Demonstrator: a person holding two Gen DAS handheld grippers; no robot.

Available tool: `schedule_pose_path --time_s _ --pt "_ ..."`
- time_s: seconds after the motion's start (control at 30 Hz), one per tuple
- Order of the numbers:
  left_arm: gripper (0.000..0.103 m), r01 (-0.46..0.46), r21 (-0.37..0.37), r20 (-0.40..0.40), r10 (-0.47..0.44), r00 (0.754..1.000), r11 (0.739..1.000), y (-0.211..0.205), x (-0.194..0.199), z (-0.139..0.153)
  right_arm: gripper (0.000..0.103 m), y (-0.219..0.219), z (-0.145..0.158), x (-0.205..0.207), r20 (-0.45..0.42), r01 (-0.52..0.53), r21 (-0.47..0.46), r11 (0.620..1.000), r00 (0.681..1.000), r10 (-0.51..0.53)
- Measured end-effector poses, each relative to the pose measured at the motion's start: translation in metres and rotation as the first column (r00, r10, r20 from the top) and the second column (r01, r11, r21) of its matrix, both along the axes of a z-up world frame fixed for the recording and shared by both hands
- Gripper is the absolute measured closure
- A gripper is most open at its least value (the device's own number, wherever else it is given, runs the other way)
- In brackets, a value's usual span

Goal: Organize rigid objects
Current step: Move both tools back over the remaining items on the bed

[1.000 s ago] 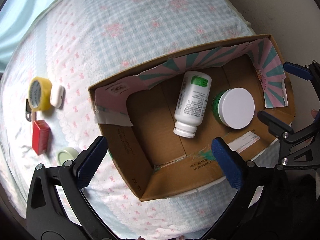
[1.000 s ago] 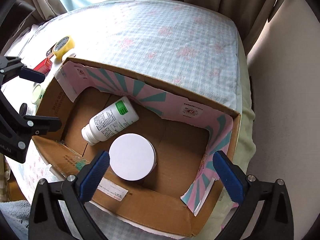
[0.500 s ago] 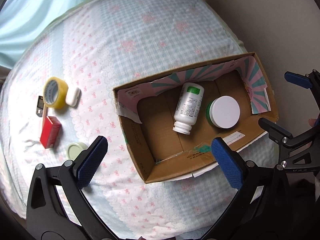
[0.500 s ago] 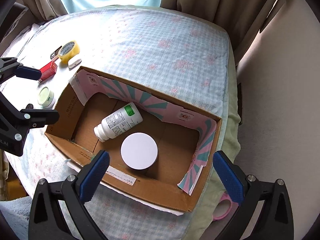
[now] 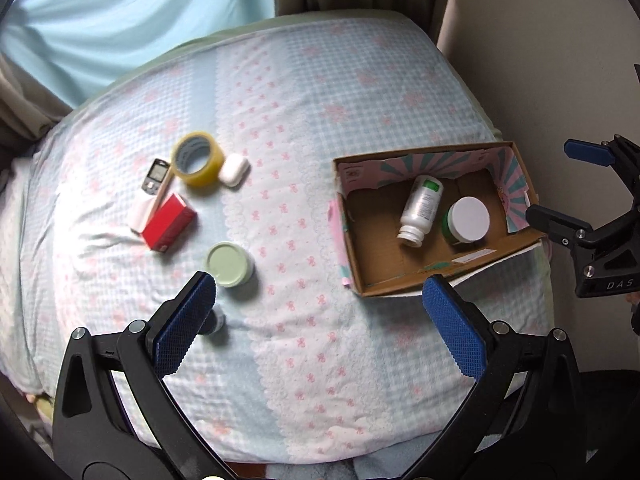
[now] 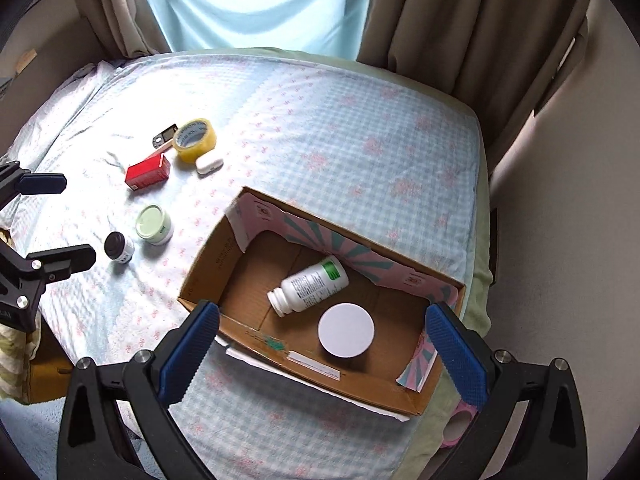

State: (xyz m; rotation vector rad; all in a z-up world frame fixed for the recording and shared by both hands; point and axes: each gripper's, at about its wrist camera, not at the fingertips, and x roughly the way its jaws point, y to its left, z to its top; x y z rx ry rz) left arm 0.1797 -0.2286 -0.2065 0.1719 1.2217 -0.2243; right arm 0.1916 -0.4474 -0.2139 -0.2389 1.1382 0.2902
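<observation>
An open cardboard box [image 5: 390, 286] [image 6: 200, 276] sits at the bed's right edge. In it lie a white pill bottle [image 5: 421, 210] [image 6: 310, 286] on its side and a white-lidded green jar [image 5: 467, 220] [image 6: 346, 330]. On the bedspread to the left are a pale green jar [image 5: 230, 265] [image 6: 154, 225], a small dark-capped jar [image 6: 118, 246], a red box [image 5: 169, 222] [image 6: 147, 171], a yellow tape roll [image 5: 197, 159] [image 6: 195, 140], a white case [image 5: 234, 170] [image 6: 209, 164] and a small phone [image 5: 155, 176] [image 6: 164, 136]. My left gripper [image 5: 316, 328] is open and empty, high above the bed. My right gripper [image 6: 322, 354] is open and empty above the box.
Curtains [image 6: 460, 20] hang behind the bed, and a wall [image 5: 560, 40] is on the right. A pink tape ring [image 6: 460, 426] lies past the bed's right edge. A pink sheet [image 5: 142, 208] lies under the red box.
Both grippers have risen and pulled back from the box, so more of the bed shows. The left view has swung left, towards the loose items. Both stay open and empty.
</observation>
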Motion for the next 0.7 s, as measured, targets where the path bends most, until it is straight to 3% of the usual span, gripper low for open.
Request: schedule_pose_path --time_s 0.37,0.5,0.7 --pt "0.000 -0.145 -0.022 0.026 0.146 0.989 0.989 0.134 -0.041 0.009 0.000 0.088 0.029 -0.002 0.004 -0.071 0.050 0.996 0.997 0.071" --pt "0.000 -0.153 -0.040 0.038 0.154 0.987 0.988 0.173 -0.038 0.010 0.000 0.125 0.032 -0.001 -0.010 -0.025 0.077 0.997 1.000 0.026" --pt "0.000 -0.078 -0.063 0.036 0.081 0.996 0.995 0.223 -0.007 0.004 0.000 0.181 0.023 0.008 -0.045 0.111 0.102 0.989 0.993 -0.107"
